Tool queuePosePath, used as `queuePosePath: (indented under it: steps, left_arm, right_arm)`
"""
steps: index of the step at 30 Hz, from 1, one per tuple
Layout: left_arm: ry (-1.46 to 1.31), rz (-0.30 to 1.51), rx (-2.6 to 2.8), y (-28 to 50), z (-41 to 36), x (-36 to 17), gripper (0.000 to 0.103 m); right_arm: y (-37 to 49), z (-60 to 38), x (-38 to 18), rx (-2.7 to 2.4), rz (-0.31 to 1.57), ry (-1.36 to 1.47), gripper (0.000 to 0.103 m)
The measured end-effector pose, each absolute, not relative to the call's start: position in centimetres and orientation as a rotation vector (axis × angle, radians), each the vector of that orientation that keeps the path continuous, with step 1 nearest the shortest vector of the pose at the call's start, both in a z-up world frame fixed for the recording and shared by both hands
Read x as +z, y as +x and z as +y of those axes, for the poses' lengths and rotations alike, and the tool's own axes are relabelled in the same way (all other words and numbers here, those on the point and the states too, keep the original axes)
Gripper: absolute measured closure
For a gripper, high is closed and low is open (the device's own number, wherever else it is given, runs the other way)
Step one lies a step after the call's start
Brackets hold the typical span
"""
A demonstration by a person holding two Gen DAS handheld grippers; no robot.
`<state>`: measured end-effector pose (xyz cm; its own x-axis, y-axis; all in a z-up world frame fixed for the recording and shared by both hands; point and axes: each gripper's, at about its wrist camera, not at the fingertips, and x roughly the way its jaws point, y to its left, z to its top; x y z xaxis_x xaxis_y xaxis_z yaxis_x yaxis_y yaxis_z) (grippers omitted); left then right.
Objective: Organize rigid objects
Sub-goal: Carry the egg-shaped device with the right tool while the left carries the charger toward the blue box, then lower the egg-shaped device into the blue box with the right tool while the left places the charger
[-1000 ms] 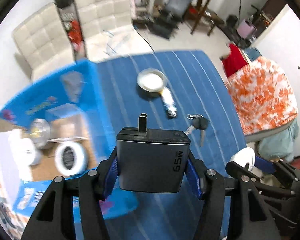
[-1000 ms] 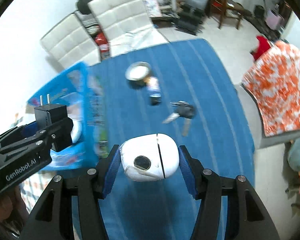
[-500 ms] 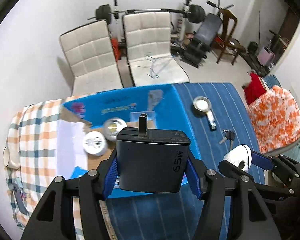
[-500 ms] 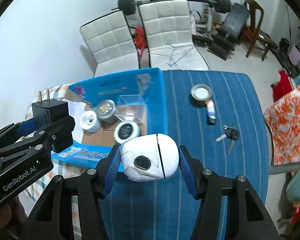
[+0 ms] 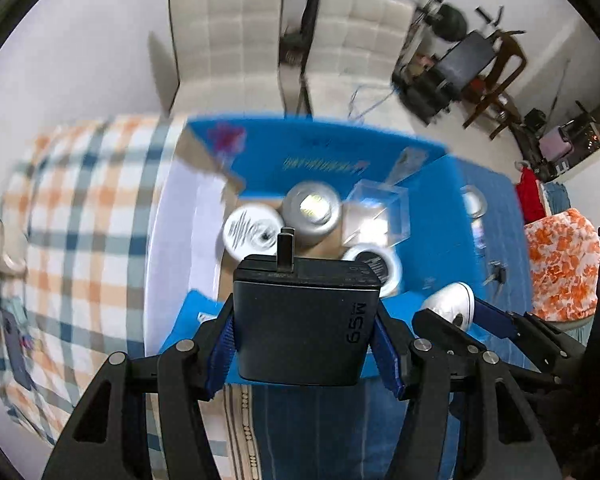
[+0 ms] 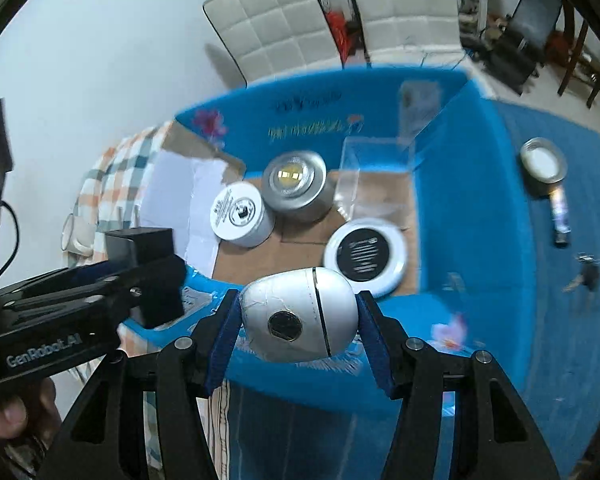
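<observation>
Gripping a dark charger [image 5: 306,328], the left fingers [image 5: 225,344] hover over the blue box [image 6: 440,184]; right fingers [image 6: 370,340] clasp a white egg-shaped case [image 6: 300,314].

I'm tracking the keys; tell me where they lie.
In the right wrist view, the keys lie at far right on the blue cloth, outside the box, just below the small tube.
</observation>
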<state>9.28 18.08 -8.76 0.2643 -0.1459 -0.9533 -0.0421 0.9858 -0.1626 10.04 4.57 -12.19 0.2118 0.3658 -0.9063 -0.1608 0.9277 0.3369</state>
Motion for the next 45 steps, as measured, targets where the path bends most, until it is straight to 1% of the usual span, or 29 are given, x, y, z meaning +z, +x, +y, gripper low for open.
queuePosePath:
  steps: [4, 8, 13, 19, 20, 23, 24, 25, 27, 31, 33, 35, 37, 38, 39, 41, 45]
  left_arm:
    - [-0.214, 1.410, -0.071, 11.1, 19.7, -13.0, 0.046]
    - [-0.235, 1.491, -0.083, 12.7, 20.3, -16.4, 0.046]
    - [-0.215, 1.564, -0.094, 14.0, 20.1, -19.0, 0.046]
    - [-0.199, 1.636, -0.088, 14.0, 19.9, -21.2, 0.046]
    - [-0.197, 1.641, -0.085, 14.0, 19.9, -21.4, 0.044]
    - [-0.197, 1.650, -0.082, 13.8, 20.0, -21.4, 0.044]
    - [-0.204, 1.653, -0.081, 13.7, 20.0, -21.3, 0.044]
    - [-0.210, 1.652, -0.083, 13.6, 20.1, -21.1, 0.044]
    - [-0.208, 1.649, -0.081, 13.4, 20.1, -20.5, 0.044]
    - [-0.175, 1.626, -0.079, 12.6, 19.9, -18.7, 0.043]
    - [-0.169, 1.617, -0.076, 12.1, 19.8, -18.0, 0.040]
    - [-0.164, 1.610, -0.068, 11.4, 19.7, -17.3, 0.040]
    - [-0.161, 1.603, -0.064, 10.7, 19.5, -16.5, 0.039]
    - [-0.161, 1.599, -0.064, 10.2, 19.4, -16.2, 0.035]
    - [-0.153, 1.593, -0.060, 9.8, 19.2, -15.8, 0.022]
    - [-0.124, 1.572, -0.041, 9.4, 19.1, -15.0, 0.008]
    - [-0.120, 1.545, -0.031, 7.7, 18.6, -13.1, 0.005]
  right_arm:
    - [11.3, 6.2, -15.8, 0.388, 1.359, 0.194, 0.043]
    - [12.0, 8.0, -18.0, 0.389, 1.394, 0.144, 0.043]
    - [13.0, 8.9, -20.4, 0.372, 1.449, 0.128, 0.043]
    - [13.5, 9.4, -21.9, 0.342, 1.502, 0.106, 0.042]
    - [13.5, 9.5, -22.0, 0.341, 1.505, 0.106, 0.042]
    - [13.6, 9.5, -22.3, 0.327, 1.523, 0.090, 0.042]
    - [13.6, 9.5, -22.3, 0.318, 1.528, 0.085, 0.040]
    - [13.6, 9.4, -22.3, 0.311, 1.530, 0.085, 0.034]
    - [13.6, 9.0, -22.0, 0.299, 1.526, 0.082, 0.030]
    - [13.6, 7.9, -21.2, 0.252, 1.536, 0.045, 0.029]
    - [13.4, 7.3, -21.0, 0.238, 1.543, 0.044, 0.029]
    - [13.2, 6.5, -20.6, 0.217, 1.547, 0.036, 0.026]
    - [12.9, 5.7, -20.0, 0.203, 1.539, 0.042, 0.018]
    - [12.7, 5.1, -19.5, 0.194, 1.533, 0.040, 0.016]
    - [12.6, 4.6, -19.1, 0.185, 1.523, 0.037, 0.015]
    - [12.1, 3.6, -18.0, 0.173, 1.501, 0.024, 0.011]
    - [11.2, 2.3, -15.5, 0.166, 1.454, -0.024, 0.009]
